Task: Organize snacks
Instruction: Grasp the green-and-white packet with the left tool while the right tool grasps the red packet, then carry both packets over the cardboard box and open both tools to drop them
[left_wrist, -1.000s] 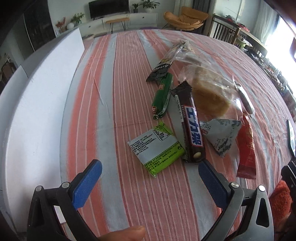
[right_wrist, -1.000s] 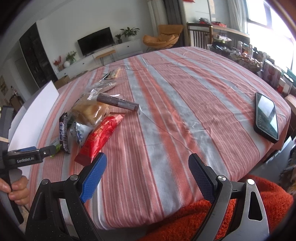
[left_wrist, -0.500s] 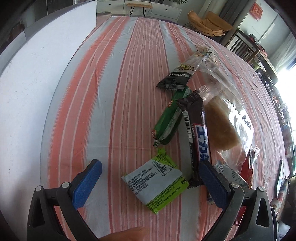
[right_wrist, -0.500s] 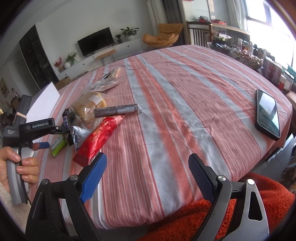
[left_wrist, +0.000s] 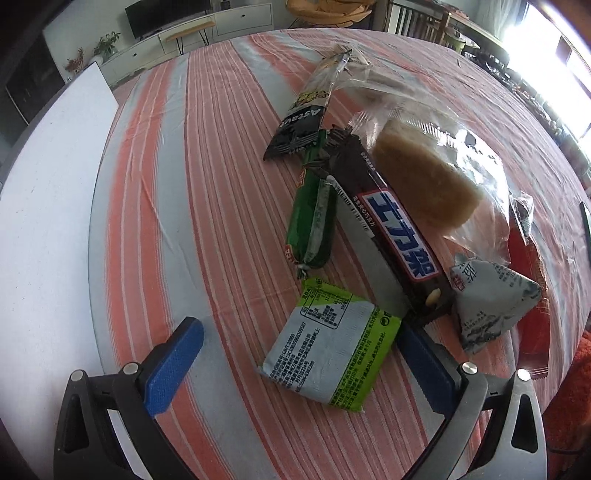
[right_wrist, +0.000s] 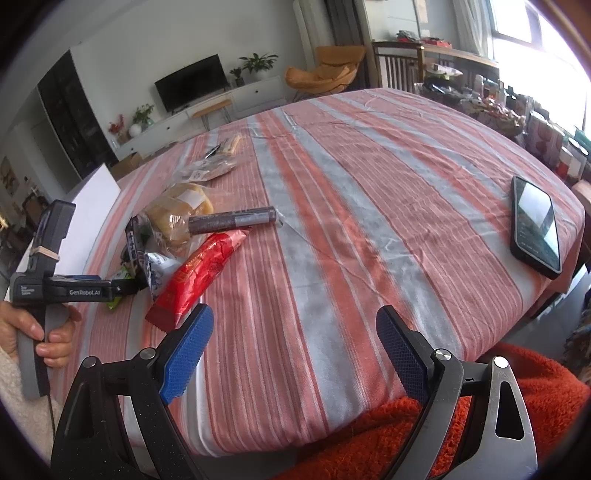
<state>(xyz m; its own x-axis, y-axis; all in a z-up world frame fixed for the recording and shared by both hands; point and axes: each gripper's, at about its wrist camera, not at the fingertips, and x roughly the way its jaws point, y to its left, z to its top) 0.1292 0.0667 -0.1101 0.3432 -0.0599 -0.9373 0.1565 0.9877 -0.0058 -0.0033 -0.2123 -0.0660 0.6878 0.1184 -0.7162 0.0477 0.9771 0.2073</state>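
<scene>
My left gripper (left_wrist: 295, 354) is spread wide and low over the striped tablecloth (left_wrist: 207, 184), its blue pads either side of a flat green-and-white snack packet (left_wrist: 328, 354) that lies printed side up at the near end of the snack pile. Nothing is held. My right gripper (right_wrist: 295, 347) is also wide and empty, hanging over bare cloth near the table's front edge, well apart from the snacks.

The risk I judge greatest is the right-hand pad (left_wrist: 424, 373): it sits just beside the packet's corner and close to the end of the dark chocolate bar (left_wrist: 391, 229), so closing could pinch both together or nudge the bar. The packet is thin and flat, so the pads may also slide over it or bunch the cloth.

Behind the packet, a green sausage-shaped snack (left_wrist: 314, 221) lies along the chocolate bar's left side. A clear bag holding a bread bun (left_wrist: 424, 184) rests against the bar's right side, with a black-and-clear stick packet (left_wrist: 310, 110) beyond. A grey-white triangular pouch (left_wrist: 491, 299) sits just right of the bar's end, beside a red wrapper (right_wrist: 199, 273). A dark tube-shaped packet (right_wrist: 232, 221) lies past the bun, a phone (right_wrist: 535, 225) lies far right, and a white board (left_wrist: 44, 221) borders the left.
</scene>
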